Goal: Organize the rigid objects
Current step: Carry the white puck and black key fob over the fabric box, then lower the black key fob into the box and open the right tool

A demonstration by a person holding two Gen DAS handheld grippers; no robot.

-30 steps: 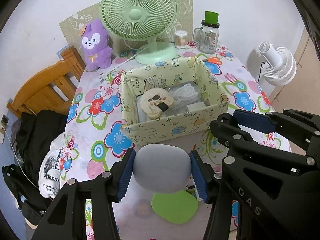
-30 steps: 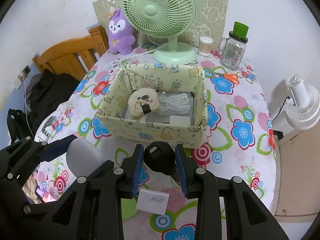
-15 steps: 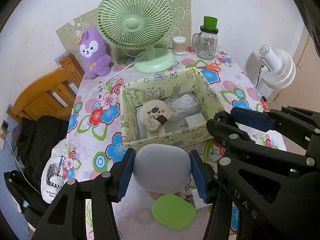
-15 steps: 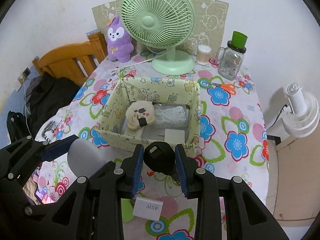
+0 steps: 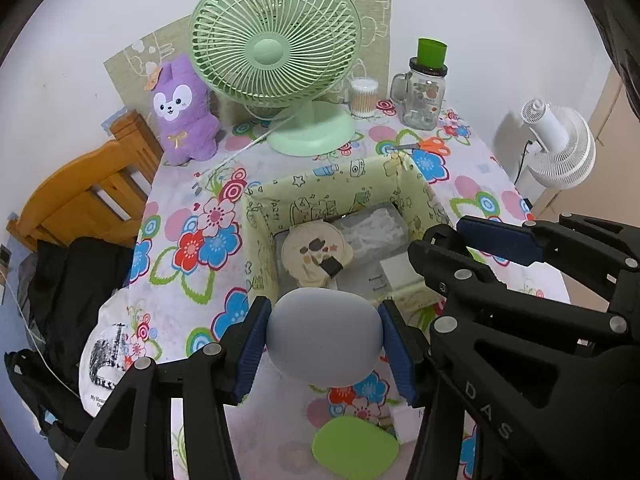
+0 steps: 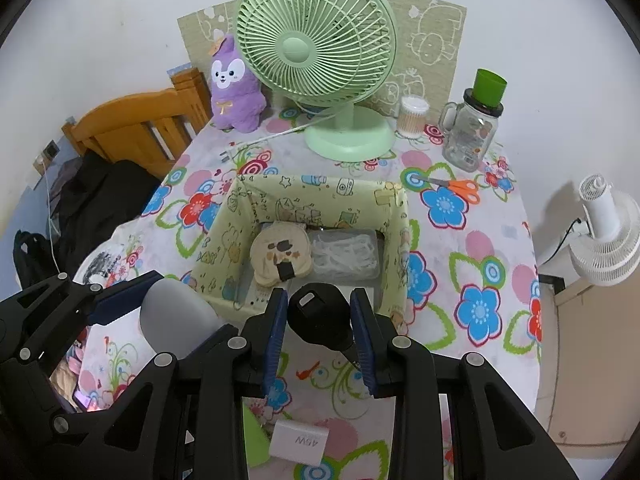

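Observation:
My left gripper [image 5: 324,344] is shut on a smooth grey rounded object [image 5: 323,335], held just in front of the near wall of the pale green patterned box [image 5: 260,240]. My right gripper [image 6: 320,320] is shut on a black plug-like object [image 6: 320,314], also at the near wall of the box [image 6: 216,236]. Inside the box lie a beige round bear-print item [image 6: 282,254], a clear bag of white cord [image 6: 344,254] and a white block [image 5: 400,272]. The grey object [image 6: 176,316] and left gripper show at the lower left of the right wrist view.
A green desk fan [image 6: 316,48], purple plush [image 6: 234,84], cotton-swab jar [image 6: 412,116], glass jar with green lid [image 6: 472,128] and orange scissors [image 6: 460,188] stand behind the box. A white charger block [image 6: 298,442] and green flat piece [image 5: 356,444] lie below. Wooden chair [image 5: 80,196] at left.
Both grippers, still holding their objects, have moved back and slightly up from the box; the box and table now look farther and lower in both views.

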